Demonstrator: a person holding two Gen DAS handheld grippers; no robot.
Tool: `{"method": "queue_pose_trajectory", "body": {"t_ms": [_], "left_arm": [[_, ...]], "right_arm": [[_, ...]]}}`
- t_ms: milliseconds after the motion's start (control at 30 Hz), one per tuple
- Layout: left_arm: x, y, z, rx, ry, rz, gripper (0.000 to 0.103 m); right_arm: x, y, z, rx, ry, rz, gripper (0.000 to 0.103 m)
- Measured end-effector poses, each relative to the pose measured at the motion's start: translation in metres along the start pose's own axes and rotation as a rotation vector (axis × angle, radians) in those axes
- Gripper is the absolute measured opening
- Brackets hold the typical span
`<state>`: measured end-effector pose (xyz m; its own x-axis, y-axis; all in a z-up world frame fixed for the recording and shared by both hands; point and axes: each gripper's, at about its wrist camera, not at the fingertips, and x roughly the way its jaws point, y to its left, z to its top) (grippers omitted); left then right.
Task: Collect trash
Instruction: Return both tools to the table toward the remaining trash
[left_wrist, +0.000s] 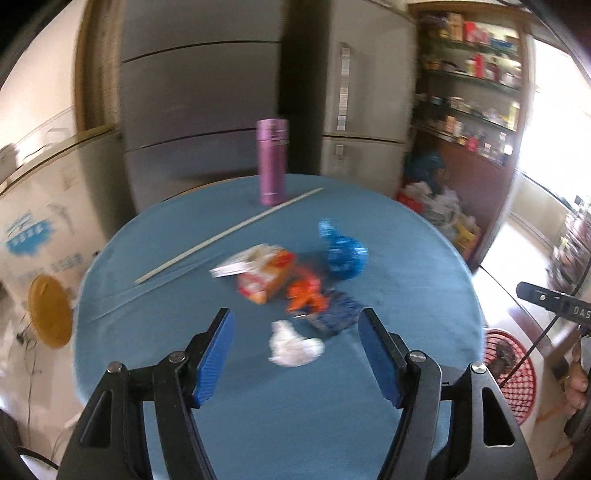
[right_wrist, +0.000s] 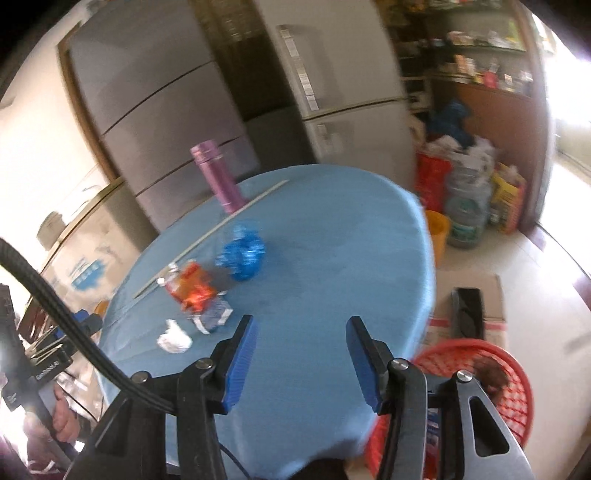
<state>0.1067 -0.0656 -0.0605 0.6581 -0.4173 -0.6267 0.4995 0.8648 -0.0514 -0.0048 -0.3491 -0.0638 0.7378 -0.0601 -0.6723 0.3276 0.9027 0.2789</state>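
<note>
The trash lies clustered mid-table on the round blue table (left_wrist: 406, 280): a crumpled white tissue (left_wrist: 294, 346) nearest, a crinkled orange wrapper (left_wrist: 304, 291), a flattened orange-and-white packet (left_wrist: 264, 275) and a glossy knotted blue plastic bag (left_wrist: 341, 251). My left gripper (left_wrist: 296, 354) hovers just short of the tissue, jaws spread wide, empty. My right gripper (right_wrist: 301, 363) hangs over the near table edge, jaws apart, beside the red mesh basket (right_wrist: 513, 391).

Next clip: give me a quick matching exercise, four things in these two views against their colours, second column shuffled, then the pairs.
Things:
1. tall bottle
2. crumpled tissue
3. mesh basket
4. knotted plastic bag

Colours:
A. white
B. red
C. purple
D. blue

Pairs: 1-C, 2-A, 3-B, 4-D
</note>
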Motion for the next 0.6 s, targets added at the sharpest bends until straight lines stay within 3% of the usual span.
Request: {"method": "queue_pose_trajectory", "body": {"t_ms": [233,433,600], "left_arm": [[0.005,0.064,-0.025,-0.127,0.061,0.076,0.070],[0.014,0.078,-0.037,-0.166,0.101,0.070,0.070],[0.021,0.078,-0.039,-0.161,0.120,0.055,0.070]], "right_arm": [[0.053,0.056,0.003,-0.055,0.107,0.102,0.056],[0.116,0.077,0.005,0.029,0.227,0.170,0.056],[0.175,0.084,0.003,0.119,0.344,0.162,0.056]]}}
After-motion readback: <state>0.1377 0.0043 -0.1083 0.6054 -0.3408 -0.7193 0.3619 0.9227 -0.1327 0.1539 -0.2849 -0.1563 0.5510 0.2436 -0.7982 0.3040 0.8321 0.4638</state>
